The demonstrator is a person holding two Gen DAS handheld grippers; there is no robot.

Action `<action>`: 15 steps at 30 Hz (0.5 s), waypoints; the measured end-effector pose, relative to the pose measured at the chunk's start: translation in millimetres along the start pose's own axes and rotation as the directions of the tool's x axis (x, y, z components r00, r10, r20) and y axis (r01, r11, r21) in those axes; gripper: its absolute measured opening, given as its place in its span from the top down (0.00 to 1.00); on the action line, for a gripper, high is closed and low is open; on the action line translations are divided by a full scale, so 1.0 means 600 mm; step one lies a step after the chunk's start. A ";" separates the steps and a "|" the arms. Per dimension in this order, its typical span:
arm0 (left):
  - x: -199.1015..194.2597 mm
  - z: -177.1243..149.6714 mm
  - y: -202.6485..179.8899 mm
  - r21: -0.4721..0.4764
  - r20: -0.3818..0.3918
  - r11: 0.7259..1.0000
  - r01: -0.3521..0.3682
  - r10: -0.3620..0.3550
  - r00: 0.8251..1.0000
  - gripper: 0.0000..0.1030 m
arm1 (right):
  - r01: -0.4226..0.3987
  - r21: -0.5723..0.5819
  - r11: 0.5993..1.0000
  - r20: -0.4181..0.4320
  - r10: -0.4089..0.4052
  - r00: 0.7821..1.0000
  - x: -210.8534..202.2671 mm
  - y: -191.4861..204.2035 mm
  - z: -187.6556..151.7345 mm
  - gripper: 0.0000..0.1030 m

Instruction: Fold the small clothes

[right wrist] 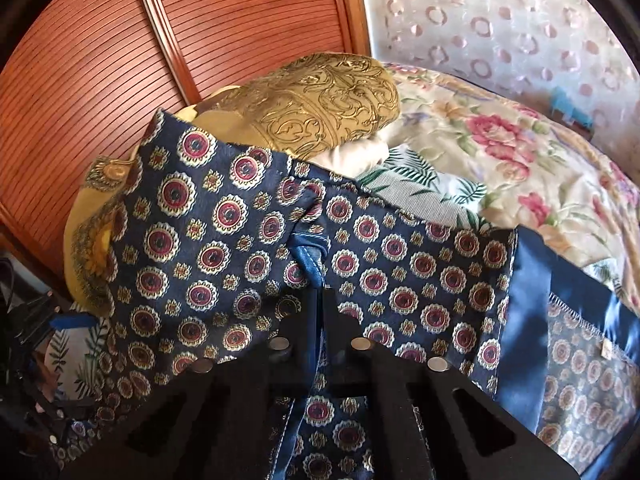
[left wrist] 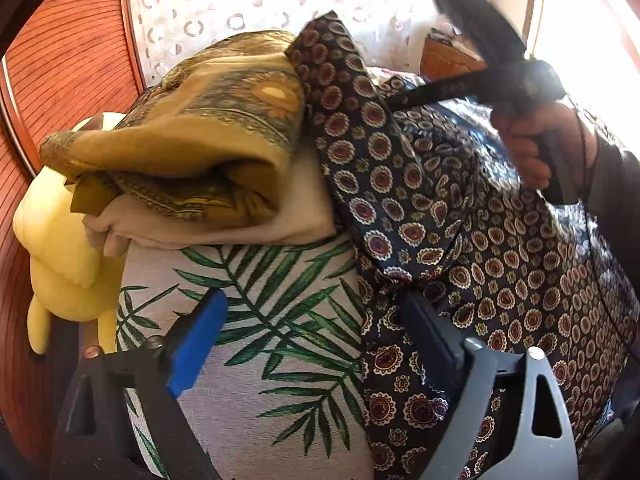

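A navy garment with red and cream medallions (left wrist: 460,248) lies on the palm-leaf cloth (left wrist: 256,320) and rises to a lifted corner at the top. My left gripper (left wrist: 316,340) is open over the cloth, its right finger at the garment's left edge. My right gripper (right wrist: 318,304) is shut on the navy garment (right wrist: 224,240), pinching a gathered fold with blue lining. In the left wrist view the right gripper (left wrist: 416,100) holds the garment's upper part aloft.
A pile of folded clothes, gold patterned (left wrist: 192,128) over cream (left wrist: 304,216) and yellow (left wrist: 60,240), sits at the back left. A wooden slatted panel (right wrist: 120,60) stands behind. A floral bedspread (right wrist: 500,152) and a patterned curtain (right wrist: 500,20) lie right.
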State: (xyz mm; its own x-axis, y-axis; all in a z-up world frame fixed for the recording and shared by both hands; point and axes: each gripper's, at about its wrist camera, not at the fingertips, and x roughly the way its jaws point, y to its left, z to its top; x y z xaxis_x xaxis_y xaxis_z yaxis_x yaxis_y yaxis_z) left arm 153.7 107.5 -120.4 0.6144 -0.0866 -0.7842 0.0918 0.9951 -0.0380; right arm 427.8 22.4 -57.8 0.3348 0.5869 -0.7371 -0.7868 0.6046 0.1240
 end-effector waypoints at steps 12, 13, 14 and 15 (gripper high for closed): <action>0.000 0.002 0.006 -0.006 0.006 1.000 0.005 -0.005 1.000 0.11 | 0.255 0.131 0.958 0.088 -0.268 0.959 -0.148 -0.075 -0.064 0.83; -0.002 0.002 0.009 -0.016 0.009 1.000 0.004 -0.004 1.000 0.11 | 0.271 0.132 0.954 0.091 -0.284 0.955 -0.153 -0.074 -0.069 0.79; -0.005 0.003 0.013 -0.030 0.016 1.000 0.002 -0.001 1.000 0.11 | 0.267 0.137 0.954 0.102 -0.281 0.954 -0.160 -0.075 -0.074 0.71; -0.015 0.008 0.015 -0.046 0.033 0.999 0.007 -0.005 0.999 0.11 | 0.252 0.142 0.957 0.117 -0.269 0.956 -0.170 -0.074 -0.082 0.63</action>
State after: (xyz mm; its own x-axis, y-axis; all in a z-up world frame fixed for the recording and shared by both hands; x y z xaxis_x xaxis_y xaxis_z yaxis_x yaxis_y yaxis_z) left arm 152.6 117.0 -110.8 0.6397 -0.0934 -0.7629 0.0600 0.9956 -0.0715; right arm 403.0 -90.5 -20.9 0.5921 0.4617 -0.6605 -0.5956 0.8028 0.0273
